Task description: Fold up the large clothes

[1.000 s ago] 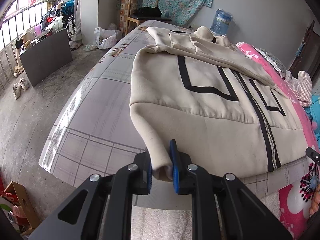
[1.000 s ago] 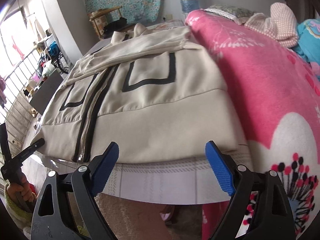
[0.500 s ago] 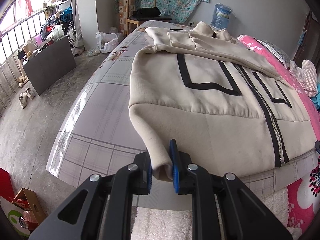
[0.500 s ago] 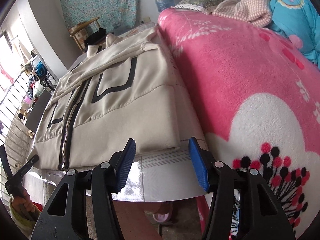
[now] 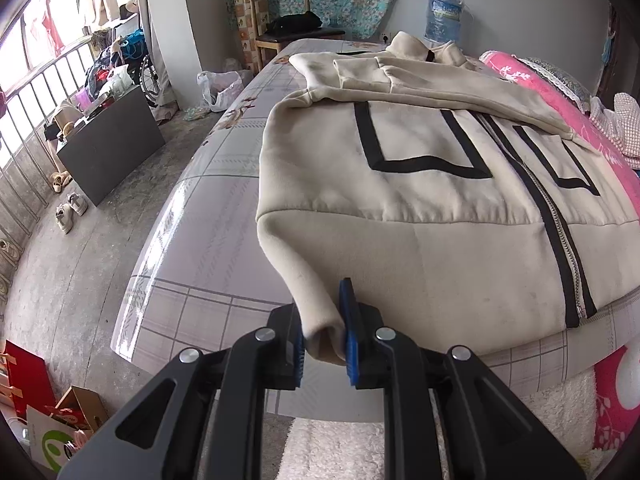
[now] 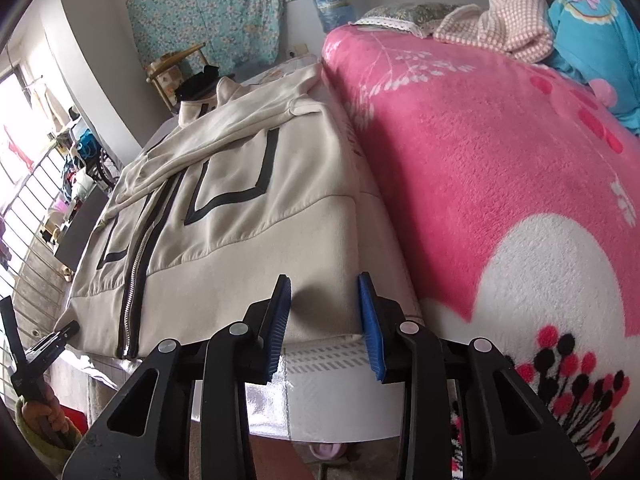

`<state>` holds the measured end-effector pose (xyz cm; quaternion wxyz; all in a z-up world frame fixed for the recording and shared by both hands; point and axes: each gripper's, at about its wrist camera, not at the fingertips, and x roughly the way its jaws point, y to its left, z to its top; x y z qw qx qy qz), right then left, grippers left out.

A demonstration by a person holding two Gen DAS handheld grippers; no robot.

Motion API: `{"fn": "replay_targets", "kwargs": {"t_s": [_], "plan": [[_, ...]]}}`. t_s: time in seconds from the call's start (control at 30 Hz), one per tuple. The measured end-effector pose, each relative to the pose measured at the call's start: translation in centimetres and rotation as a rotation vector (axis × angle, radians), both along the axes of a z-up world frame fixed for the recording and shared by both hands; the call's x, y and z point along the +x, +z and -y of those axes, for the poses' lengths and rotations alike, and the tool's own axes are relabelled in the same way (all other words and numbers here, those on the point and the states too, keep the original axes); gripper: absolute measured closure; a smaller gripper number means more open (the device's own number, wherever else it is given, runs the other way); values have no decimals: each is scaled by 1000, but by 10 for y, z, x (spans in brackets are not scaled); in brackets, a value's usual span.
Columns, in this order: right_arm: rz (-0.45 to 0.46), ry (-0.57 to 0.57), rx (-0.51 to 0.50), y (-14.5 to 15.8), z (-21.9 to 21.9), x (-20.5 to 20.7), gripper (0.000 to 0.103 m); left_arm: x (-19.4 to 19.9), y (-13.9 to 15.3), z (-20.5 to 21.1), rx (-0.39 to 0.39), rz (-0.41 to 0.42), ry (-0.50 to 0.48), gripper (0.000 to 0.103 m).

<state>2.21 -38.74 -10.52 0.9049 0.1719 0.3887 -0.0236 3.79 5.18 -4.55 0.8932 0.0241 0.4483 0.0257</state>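
Pinching the jacket [image 5: 420, 208] hem, left tongs [image 5: 323, 334]; right tongs [image 6: 325, 316] spread around its corner.

It was a lived-in bedroom. A pink blanket [image 6: 500, 152] covered the bed; shoes [image 5: 70, 210] lay at nine o'clock

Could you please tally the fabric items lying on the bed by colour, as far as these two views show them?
Beige: 1, the zip jacket, its hem corner pinched in the left gripper; the open right gripper is at the other corner.
Pink: 1, the fleece blanket.
Pink-and-white check: 1, the knit cloth.
Blue: 1, the plush item.
Total: 4
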Motion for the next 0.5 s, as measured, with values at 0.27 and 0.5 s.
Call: {"fn": "replay_targets", "kwargs": {"t_s": [0.27, 0.5], "plan": [[-20, 20, -5, 0, -2, -5, 82, 2, 0, 3, 25, -9, 8, 88], [-37, 15, -35, 1, -7, 1, 83, 2, 0, 1, 14, -10, 3, 88]]}}
